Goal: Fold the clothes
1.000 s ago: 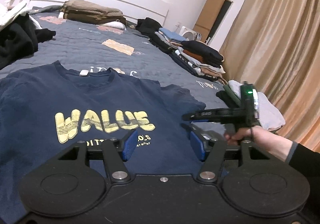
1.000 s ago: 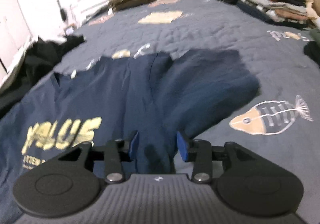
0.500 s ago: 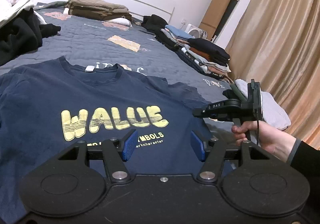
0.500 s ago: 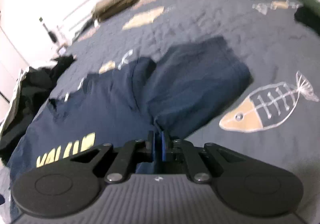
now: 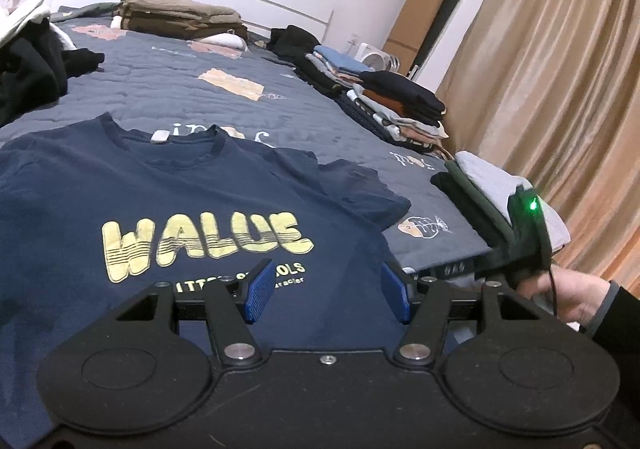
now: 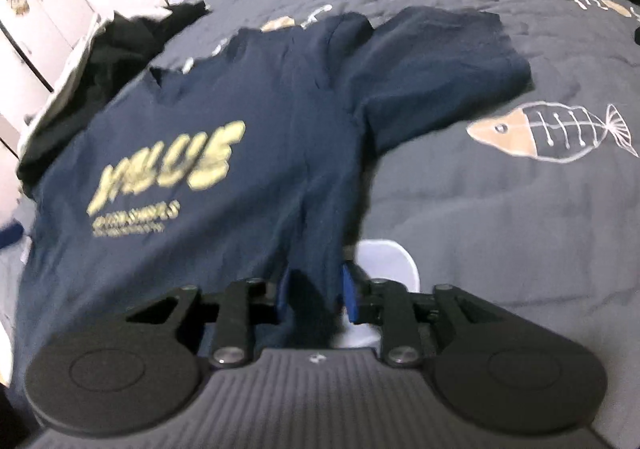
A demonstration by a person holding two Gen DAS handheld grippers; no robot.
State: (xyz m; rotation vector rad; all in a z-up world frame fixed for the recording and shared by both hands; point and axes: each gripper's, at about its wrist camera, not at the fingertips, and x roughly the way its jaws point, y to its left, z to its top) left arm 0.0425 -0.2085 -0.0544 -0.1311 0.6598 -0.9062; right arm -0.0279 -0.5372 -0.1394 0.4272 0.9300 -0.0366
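Left gripper [image 5: 326, 293] is held low over the bottom part of the shirt [image 5: 200, 189]. Its blue pads are spread wide and nothing is held btw. them. The shirt is seen spread flat on the bed cover [image 5: 160, 81], print side up, neck at the far end. On the right, the right gripper is held by the right hand [image 5: 568, 297] at the shirt's side edge; its tips are hidden from this view. Folded piles [image 5: 400, 101] are stacked along the far right side of the bed, well apart from the shirt.

In the right wrist view, the right gripper [image 6: 315, 295] is seen at the shirt's [image 6: 240, 121] bottom corner. Its pads are set a little apart and the gap is filled by a bunch of dark cloth, so the corner is prob. pinched. The pic is blurred, so this is not 100% sure. A long crease is pulled from the pads up toward the shoulder. The sleeve [image 6: 436, 61] is laid out flat, near the fish picture [image 6: 552, 129]. A white thing [image 6: 388, 261] shows just under the pads; it can't be told what it is.

A side fold is prob. the step in hand. To do it well:
- The corner should be kept pinched tight, w/ both layers caught.
- The shoulder on the same side should be gripped by the left gripper, so both ends are lifted together.
- The edge should be kept low and straight, then laid over toward the print.
- The sleeve should be tucked in flat, not bunched.
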